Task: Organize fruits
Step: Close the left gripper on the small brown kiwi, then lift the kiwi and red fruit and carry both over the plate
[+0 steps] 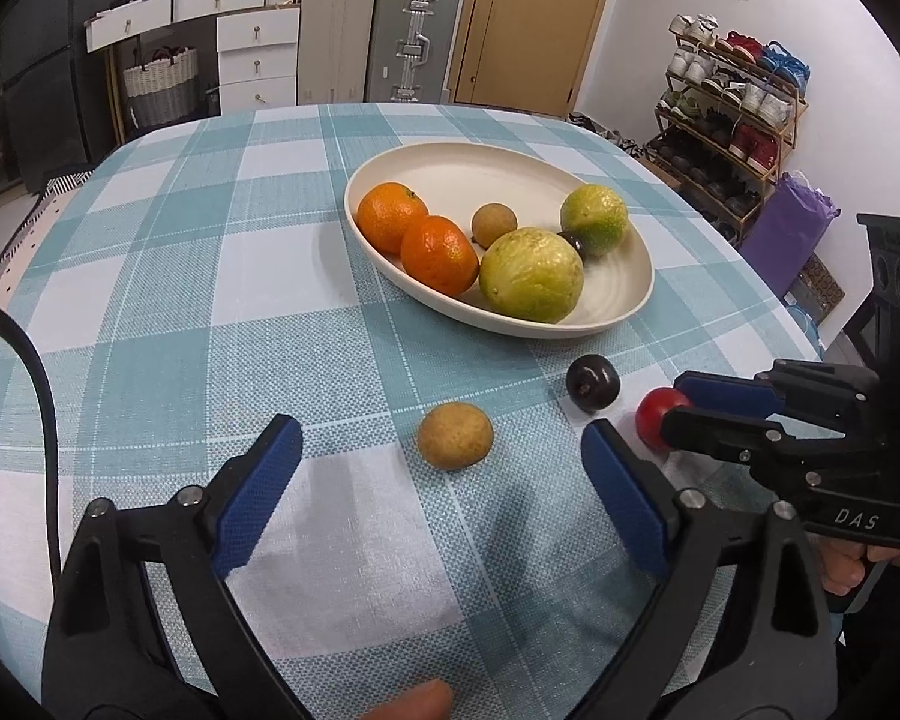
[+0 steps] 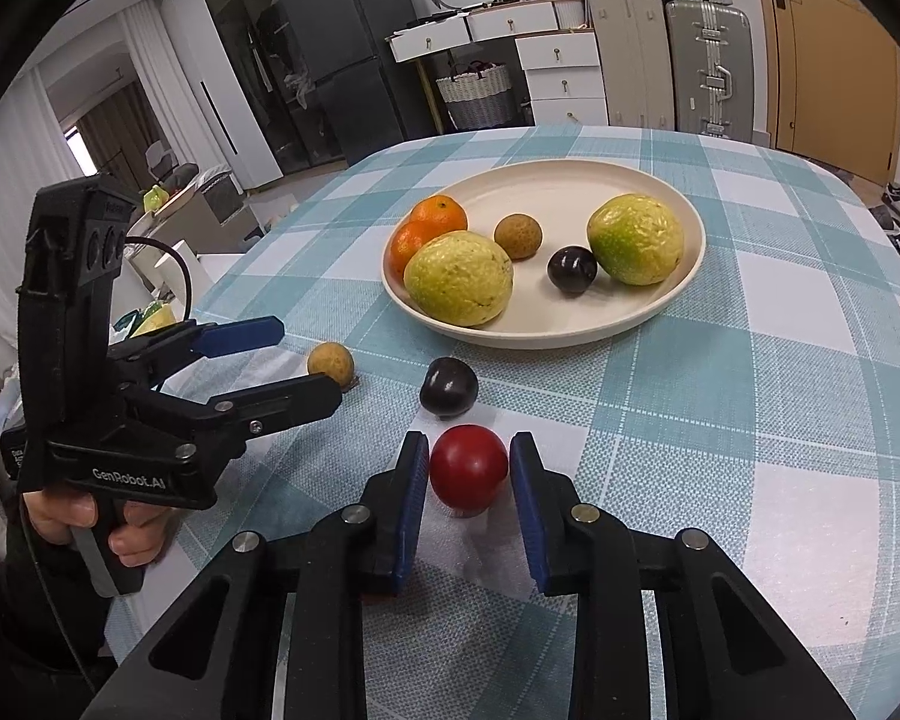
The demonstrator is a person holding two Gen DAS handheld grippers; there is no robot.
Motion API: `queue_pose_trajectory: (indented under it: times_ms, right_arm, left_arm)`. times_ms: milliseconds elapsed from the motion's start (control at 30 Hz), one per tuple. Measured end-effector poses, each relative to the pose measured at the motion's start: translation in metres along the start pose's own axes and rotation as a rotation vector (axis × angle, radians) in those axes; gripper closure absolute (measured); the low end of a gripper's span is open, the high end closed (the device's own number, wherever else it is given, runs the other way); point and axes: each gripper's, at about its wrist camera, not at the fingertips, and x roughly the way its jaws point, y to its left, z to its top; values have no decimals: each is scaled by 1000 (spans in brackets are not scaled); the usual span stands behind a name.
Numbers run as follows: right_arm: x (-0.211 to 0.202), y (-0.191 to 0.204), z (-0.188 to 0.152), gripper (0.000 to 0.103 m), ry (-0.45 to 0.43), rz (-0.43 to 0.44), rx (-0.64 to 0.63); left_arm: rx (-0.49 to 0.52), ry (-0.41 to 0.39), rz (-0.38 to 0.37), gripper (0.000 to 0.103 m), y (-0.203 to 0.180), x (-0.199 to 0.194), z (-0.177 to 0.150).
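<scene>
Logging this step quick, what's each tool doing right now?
Left tool: open, holding nothing, just short of the brown fruit.
Right tool: open around the red fruit on the table, not yet clamped.

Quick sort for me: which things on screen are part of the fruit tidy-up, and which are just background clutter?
Part of the job:
- red fruit, between the right gripper fingers
- dark fruit loose on the cloth
- brown fruit ahead of the open left gripper
- bowl holding six fruits

Just lying about:
- suitcases
- woven basket
- shoe rack
</scene>
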Motion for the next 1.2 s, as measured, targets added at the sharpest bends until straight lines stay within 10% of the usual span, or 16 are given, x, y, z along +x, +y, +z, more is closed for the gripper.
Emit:
queue_pose_trajectory:
  times_ms: [533,1200]
  right_arm:
    - [0,0,-1,74,22,5,-9]
    - [3,4,-3,74,30,-12,-44]
  left_arm:
    - [39,20,-83,78,-9,4,0]
    - [51,-25,-105,79,-10,-6,-1]
